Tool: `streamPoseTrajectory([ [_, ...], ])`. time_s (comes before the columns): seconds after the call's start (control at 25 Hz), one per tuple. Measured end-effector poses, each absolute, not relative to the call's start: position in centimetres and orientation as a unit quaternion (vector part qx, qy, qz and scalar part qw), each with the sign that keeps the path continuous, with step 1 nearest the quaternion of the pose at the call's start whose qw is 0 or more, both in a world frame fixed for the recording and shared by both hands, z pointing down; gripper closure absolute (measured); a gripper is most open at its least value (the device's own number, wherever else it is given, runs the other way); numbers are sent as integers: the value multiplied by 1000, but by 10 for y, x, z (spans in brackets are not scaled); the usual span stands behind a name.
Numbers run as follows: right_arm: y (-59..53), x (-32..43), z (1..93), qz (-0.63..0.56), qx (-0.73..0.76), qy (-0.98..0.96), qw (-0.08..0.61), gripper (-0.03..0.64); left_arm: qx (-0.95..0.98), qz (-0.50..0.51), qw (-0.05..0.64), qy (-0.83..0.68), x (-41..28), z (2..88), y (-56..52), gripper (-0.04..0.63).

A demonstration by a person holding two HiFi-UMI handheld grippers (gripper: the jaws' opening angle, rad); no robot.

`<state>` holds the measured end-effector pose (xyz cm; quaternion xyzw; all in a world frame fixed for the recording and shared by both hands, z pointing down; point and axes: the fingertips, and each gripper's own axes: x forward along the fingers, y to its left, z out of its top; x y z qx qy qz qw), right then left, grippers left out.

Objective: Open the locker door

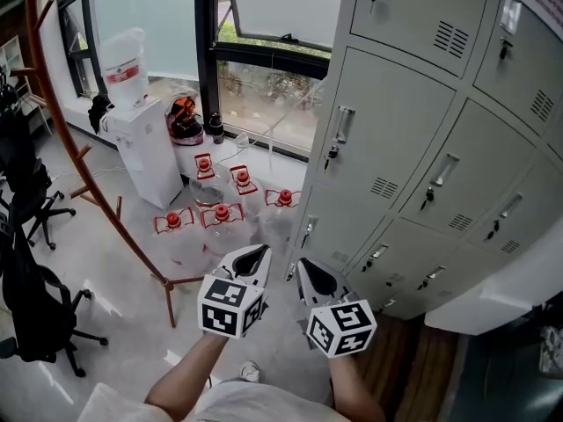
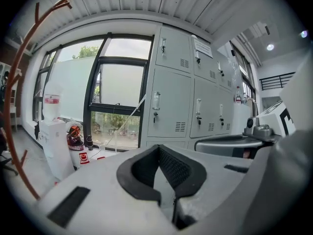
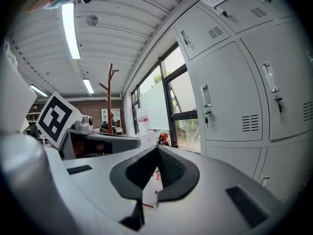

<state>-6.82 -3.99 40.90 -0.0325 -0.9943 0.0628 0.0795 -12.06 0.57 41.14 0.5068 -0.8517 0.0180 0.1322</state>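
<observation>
ahead of right claw (image 1: 308,269), locker door (image 1: 376,139)

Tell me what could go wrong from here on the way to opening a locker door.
Both the left gripper and right gripper have their jaws together; unless one opens, it may only bump a handle. A key hangs just under that handle and could get snagged instead. The water jugs stand on the floor close beside the lockers and might be kicked.

Daylight pours through the far window (image 1: 273,86), glaring white; a ceiling lamp (image 3: 71,31) glows overhead; both gripper views curve and darken at their edges.
</observation>
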Motion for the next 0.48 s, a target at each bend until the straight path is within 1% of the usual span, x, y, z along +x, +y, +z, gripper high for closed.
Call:
streamPoseTrajectory([
  [0.28, -44, -114, 403, 54, -15, -995, 78, 618, 524, 10, 131, -842, -168, 411, 2, 589],
  [0.48, -46, -134, 396, 45, 0, -997, 69, 618, 536, 9, 129, -834, -189, 412, 0, 589],
])
